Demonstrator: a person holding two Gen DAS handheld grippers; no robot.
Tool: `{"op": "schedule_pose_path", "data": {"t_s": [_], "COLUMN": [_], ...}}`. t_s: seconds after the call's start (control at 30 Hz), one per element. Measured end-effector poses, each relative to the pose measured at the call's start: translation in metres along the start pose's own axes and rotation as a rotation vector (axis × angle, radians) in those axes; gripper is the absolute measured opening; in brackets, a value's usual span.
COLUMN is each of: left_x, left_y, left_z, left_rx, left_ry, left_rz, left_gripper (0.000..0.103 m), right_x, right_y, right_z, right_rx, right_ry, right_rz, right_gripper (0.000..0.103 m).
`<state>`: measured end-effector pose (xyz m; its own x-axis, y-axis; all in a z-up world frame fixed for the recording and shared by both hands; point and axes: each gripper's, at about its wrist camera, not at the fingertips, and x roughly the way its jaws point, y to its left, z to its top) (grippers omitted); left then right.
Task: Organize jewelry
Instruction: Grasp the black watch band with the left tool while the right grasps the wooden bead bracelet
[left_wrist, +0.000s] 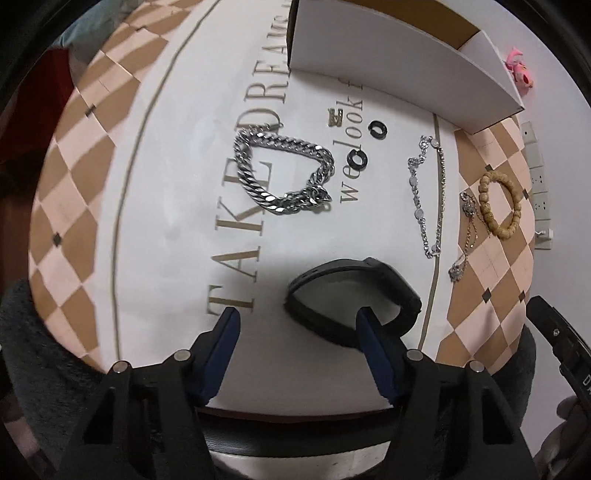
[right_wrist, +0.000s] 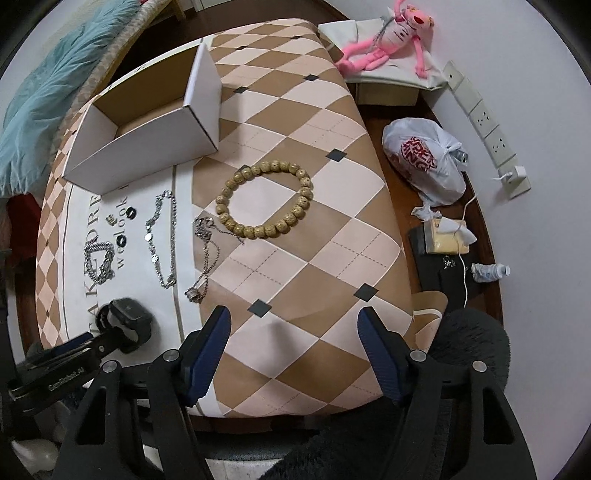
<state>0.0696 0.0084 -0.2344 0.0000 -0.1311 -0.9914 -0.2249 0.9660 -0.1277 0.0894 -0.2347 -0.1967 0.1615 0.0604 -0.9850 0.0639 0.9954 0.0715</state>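
Both grippers hang wide open and empty: the left gripper (left_wrist: 297, 325) just before the matte black watch (left_wrist: 354, 291), whose rubbery strap loops beyond one finger; the right gripper (right_wrist: 293, 325) short of the knobbly wooden bead bracelet (right_wrist: 264, 199). Past the watch lies a chunky silver curb chain (left_wrist: 282, 170).

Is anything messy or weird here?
On the table, nothing looks broken. The jewelry just lies loose: the thin pendant necklace is crumpled, and one end touches the bead bracelet. The white box looks empty. Off the table, a tied plastic bag and a squashed bottle litter the floor.
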Motion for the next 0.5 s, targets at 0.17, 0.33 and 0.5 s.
{"op": "schedule_pose_path", "data": {"t_s": [0.17,0.33,0.5], "left_x": [-0.003,-0.005,-0.014], "left_y": [-0.008,-0.011,-0.014], "left_z": [0.006,0.014,0.022], "left_rx": [0.046,0.111,0.164], "left_ry": [-0.063,-0.136,-0.192], "left_rz": [0.044,0.120,0.195], "left_gripper": [0.017,0.009,0.009], "right_x": [0.006,0.018,0.030], "right_y": [-0.007,-0.016,-0.017], "right_z": [0.012,0.030,0.050], "right_rx": [0.032,0.091,0.124], "right_ry": [-0.007,-0.020,-0.054], "right_rz": [0.010,0.022,0.023], "right_gripper": [0.073,0.073,0.069]}}
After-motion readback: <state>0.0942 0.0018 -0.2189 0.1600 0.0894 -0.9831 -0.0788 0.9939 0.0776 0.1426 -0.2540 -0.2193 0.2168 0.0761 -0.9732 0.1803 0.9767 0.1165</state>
